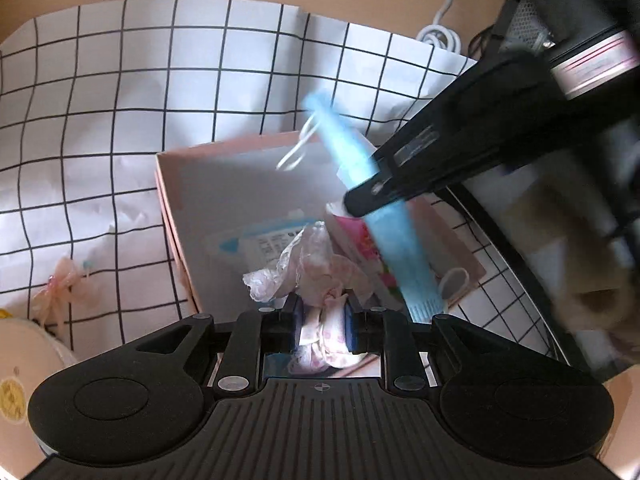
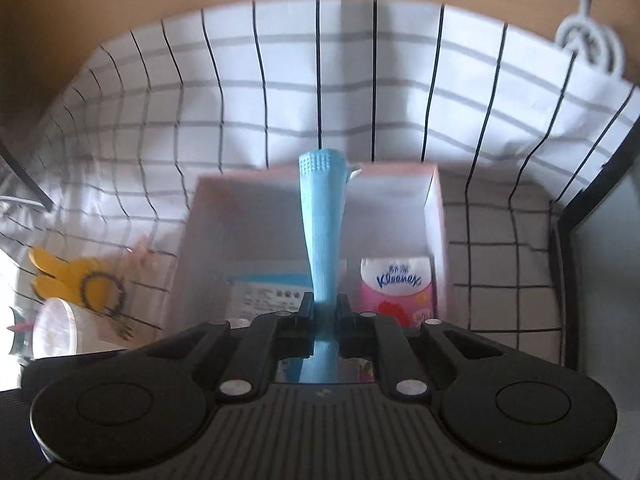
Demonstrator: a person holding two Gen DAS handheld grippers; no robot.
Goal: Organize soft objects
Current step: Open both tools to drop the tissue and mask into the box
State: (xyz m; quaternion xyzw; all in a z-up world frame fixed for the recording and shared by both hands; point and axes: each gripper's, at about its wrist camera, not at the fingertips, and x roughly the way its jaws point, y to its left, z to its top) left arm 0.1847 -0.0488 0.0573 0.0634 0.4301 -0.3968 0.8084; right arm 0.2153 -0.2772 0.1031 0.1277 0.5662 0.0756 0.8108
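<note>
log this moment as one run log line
left gripper: shut on pink cloth | right gripper: shut on blue face mask | both over open pink box | tissue pack inside

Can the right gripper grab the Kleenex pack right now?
Probably not yet. The right gripper is shut on the blue face mask, so its fingers are full. The Kleenex pack sits uncovered in the pink box, just beside it.

Both grippers are built in matte black plastic — ribbed deck, two round discs, silver screws. Blue pads (image 1: 349, 322) are fitted on the left gripper (image 1: 322, 322); the right gripper (image 2: 325, 309) is plain black — pink-striped band behind.
</note>
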